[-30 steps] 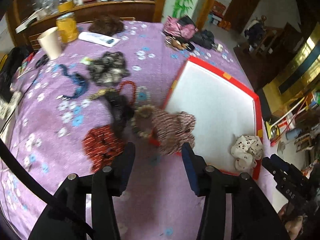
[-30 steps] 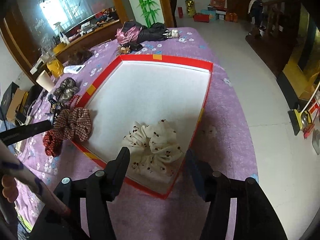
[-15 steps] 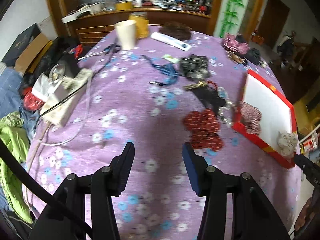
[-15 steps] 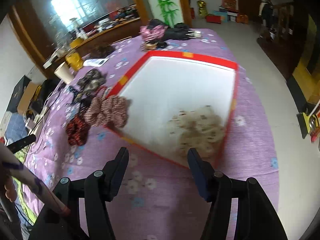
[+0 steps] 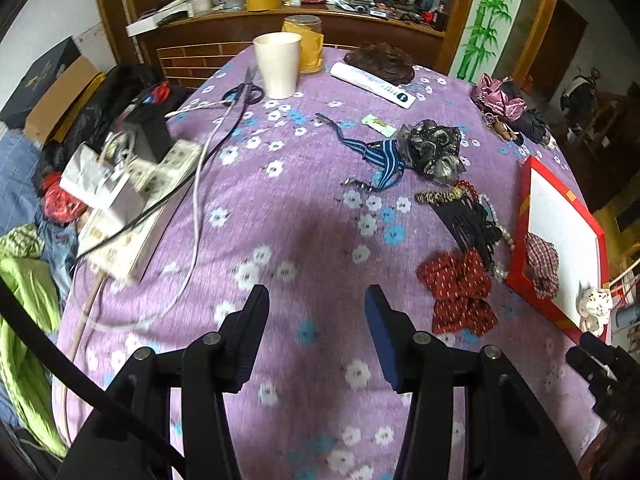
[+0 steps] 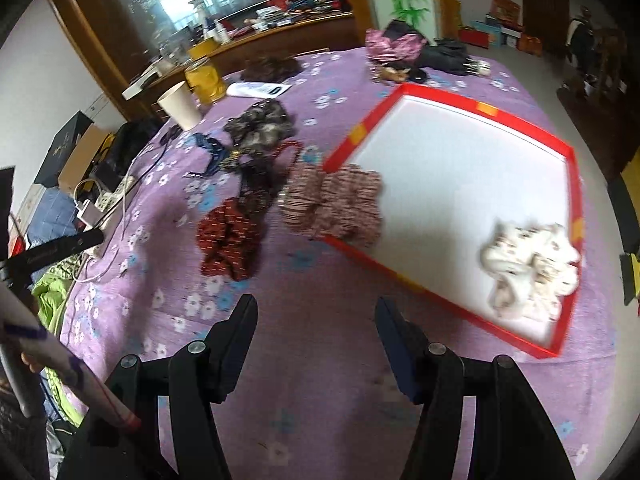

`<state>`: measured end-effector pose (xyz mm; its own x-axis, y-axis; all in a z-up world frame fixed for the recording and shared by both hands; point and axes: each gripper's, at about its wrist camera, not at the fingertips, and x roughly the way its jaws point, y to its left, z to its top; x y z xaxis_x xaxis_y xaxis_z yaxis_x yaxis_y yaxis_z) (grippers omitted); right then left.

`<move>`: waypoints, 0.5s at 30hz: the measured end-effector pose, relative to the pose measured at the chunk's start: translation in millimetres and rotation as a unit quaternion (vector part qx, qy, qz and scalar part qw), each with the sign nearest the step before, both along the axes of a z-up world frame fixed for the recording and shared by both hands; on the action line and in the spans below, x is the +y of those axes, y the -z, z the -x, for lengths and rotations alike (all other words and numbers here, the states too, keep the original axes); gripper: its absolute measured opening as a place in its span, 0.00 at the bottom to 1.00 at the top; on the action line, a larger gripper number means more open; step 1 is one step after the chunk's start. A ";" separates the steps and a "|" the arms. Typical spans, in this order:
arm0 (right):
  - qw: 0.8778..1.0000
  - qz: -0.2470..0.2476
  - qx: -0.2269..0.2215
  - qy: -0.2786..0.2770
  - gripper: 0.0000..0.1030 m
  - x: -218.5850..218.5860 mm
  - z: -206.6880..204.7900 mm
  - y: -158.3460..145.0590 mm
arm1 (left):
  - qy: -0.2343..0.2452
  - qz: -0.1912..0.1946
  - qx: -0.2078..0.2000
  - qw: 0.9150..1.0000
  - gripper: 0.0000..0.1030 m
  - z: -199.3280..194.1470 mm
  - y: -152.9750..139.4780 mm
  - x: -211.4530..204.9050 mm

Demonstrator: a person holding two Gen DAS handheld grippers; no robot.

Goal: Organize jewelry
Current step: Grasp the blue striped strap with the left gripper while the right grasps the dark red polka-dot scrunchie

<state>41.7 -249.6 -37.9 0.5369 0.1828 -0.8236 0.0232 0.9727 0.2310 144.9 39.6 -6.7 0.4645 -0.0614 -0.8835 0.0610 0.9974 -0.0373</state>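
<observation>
1. The left gripper (image 5: 316, 300), at the bottom centre of its view, has its jaws spread and holds nothing; it hovers over bare purple flowered cloth on the worktop (image 5: 280, 208). The right gripper (image 6: 316, 312) is likewise spread and empty, low in its own frame.

2. The nearest loose piece is the dark red spotted fabric scrunchie (image 6: 228, 236), left of centre in the right view and at lower right in the left view (image 5: 456, 284). It looks like the sensible next pick: come down with the jaws straddling the bunched middle, so the soft fabric gathers and does not slip out.

3. The brown checked scrunchie (image 6: 336, 208) lies draped over the near-left rim of the shallow red-edged tray with a white floor (image 6: 448, 168), half in and half out. It probably needs a nudge fully inside.

4. The cream printed scrunchie (image 6: 528, 268) lies inside the tray at its lower right corner. New pieces are best set in the open white area, apart from it.

5. Farther off, black hair combs with a bead string (image 5: 476, 220), a grey ruffled scrunchie (image 5: 432, 148) and a blue striped ribbon (image 5: 380, 156) wait, tangled close; lift them one at a time.
</observation>
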 end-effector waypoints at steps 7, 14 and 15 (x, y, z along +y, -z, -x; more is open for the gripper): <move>1.000 -0.004 0.016 -0.007 0.63 35.5 -25.8 16.6 | 0.022 0.026 0.013 0.999 0.47 -58.0 15.6 -2.5; 0.999 -0.009 0.031 -0.017 0.67 61.3 -53.4 32.4 | 0.042 0.044 0.021 0.998 0.47 -117.9 33.8 -21.5; 0.999 -0.010 0.033 -0.018 0.67 64.2 -58.1 34.4 | 0.043 0.051 0.024 0.997 0.47 -127.6 37.5 -25.1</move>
<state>99.7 -185.5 -72.3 0.4745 0.2173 -0.8530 0.0049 0.9684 0.2495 272.6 14.5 -44.3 0.4113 -0.1910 -0.8913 0.1426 0.9792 -0.1441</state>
